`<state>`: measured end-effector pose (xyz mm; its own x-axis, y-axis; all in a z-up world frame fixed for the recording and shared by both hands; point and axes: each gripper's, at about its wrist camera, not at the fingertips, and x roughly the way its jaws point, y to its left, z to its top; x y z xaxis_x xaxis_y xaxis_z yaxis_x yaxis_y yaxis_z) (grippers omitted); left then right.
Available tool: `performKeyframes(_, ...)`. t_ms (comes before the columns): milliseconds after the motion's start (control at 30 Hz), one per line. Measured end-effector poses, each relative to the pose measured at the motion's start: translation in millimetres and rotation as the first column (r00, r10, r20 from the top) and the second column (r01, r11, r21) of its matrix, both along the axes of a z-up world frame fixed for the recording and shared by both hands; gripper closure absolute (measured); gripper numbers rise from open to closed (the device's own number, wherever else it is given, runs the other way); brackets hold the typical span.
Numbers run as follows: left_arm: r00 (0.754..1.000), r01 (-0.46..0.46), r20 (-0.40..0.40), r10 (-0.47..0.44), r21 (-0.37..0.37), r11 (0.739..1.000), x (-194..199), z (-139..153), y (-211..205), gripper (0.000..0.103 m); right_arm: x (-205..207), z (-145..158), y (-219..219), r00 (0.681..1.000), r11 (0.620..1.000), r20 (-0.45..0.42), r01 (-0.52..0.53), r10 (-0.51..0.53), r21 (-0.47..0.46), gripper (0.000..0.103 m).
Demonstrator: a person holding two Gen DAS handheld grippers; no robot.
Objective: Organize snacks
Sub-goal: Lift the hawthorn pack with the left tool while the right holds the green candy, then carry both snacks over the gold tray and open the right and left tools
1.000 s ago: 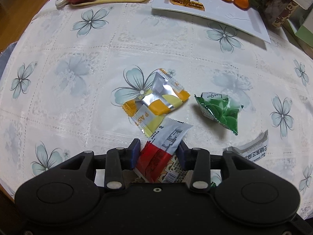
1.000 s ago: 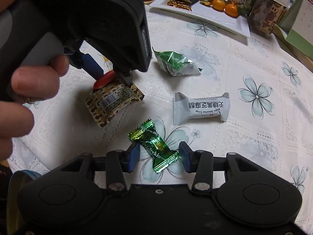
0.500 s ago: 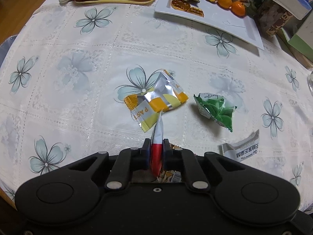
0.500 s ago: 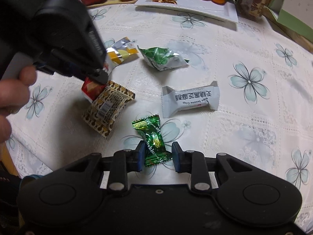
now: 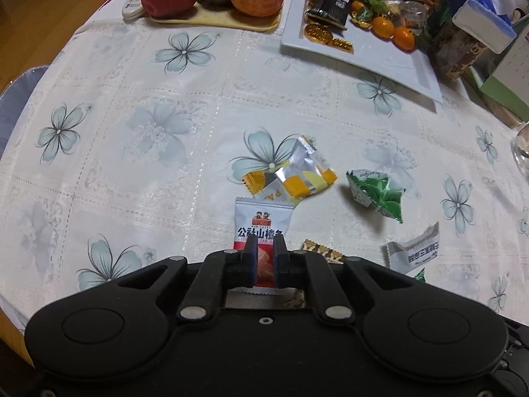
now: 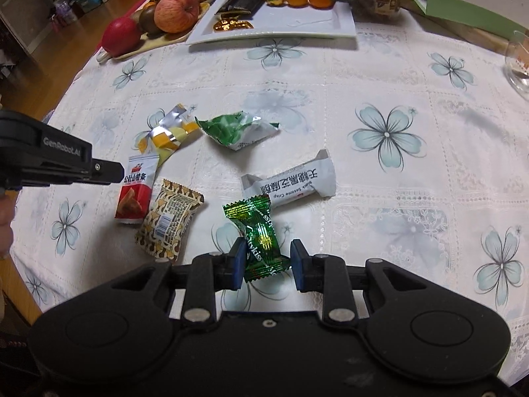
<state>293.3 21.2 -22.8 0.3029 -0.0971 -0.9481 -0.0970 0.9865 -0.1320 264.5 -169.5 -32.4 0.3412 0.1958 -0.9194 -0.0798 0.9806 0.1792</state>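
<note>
My left gripper (image 5: pixel 264 248) is shut on a red and white snack packet (image 5: pixel 261 220), holding it above the tablecloth; the packet also shows in the right wrist view (image 6: pixel 135 192). My right gripper (image 6: pixel 268 261) has its jaws around a shiny green candy (image 6: pixel 261 235), pads close to it but with gaps showing. Loose on the cloth lie a yellow and silver packet (image 5: pixel 291 175), a green packet (image 5: pixel 378 193), a white sesame crisp packet (image 6: pixel 291 182) and a brown patterned packet (image 6: pixel 170 221).
A white rectangular plate (image 5: pixel 380 63) with gold coins, a dark packet and tangerines stands at the back. A yellow tray (image 5: pixel 215 16) with apples is at the back left. Boxes and jars crowd the back right. A glass (image 6: pixel 519 63) stands at the right edge.
My left gripper shut on the red and white packet and lifted it, turning it face up. My right gripper closed in on the green candy, then its jaws widened slightly.
</note>
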Motion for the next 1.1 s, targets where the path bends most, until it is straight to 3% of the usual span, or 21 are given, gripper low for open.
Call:
performKeyframes(200,0.998,-0.044,-0.037,0.044,0.015,0.999,5,-14,0,0.081,-6,-1,7,1.0,0.999,0.003,-0.03,0.03,-0.012,0.074)
performKeyframes(300,0.998,-0.057,-0.03,0.058,0.04,0.998,8,-17,-3,0.067,-8,3,8,0.999,0.999,0.008,-0.035,0.035,-0.003,0.074)
performKeyframes(433,0.998,-0.056,-0.017,0.057,0.061,0.997,10,-19,-8,0.061,-9,6,4,1.0,0.999,0.004,-0.031,0.031,0.01,0.074)
performKeyframes(500,0.998,-0.055,-0.027,0.057,0.063,0.996,11,-22,-9,0.052,-9,6,2,1.0,0.999,0.001,-0.027,0.027,0.018,0.074)
performKeyframes(600,0.997,-0.066,-0.044,0.069,0.062,0.996,12,-29,-10,0.05,-10,8,-1,1.0,0.999,0.004,-0.025,0.025,0.022,0.074)
performKeyframes(767,0.997,-0.065,-0.033,0.068,0.085,0.994,13,-30,-16,0.056,-11,11,-1,1.0,0.999,0.012,-0.028,0.028,0.022,0.074)
performKeyframes(900,0.998,-0.063,-0.014,0.064,0.042,0.997,13,-24,-14,0.061,-12,13,-2,0.999,0.999,0.023,-0.026,0.025,0.02,0.074)
performKeyframes(1100,0.996,-0.046,0.077,0.043,0.039,0.998,-3,4,-18,0.061,-14,26,-5,0.996,1.0,0.09,-0.007,0.004,0.03,0.074)
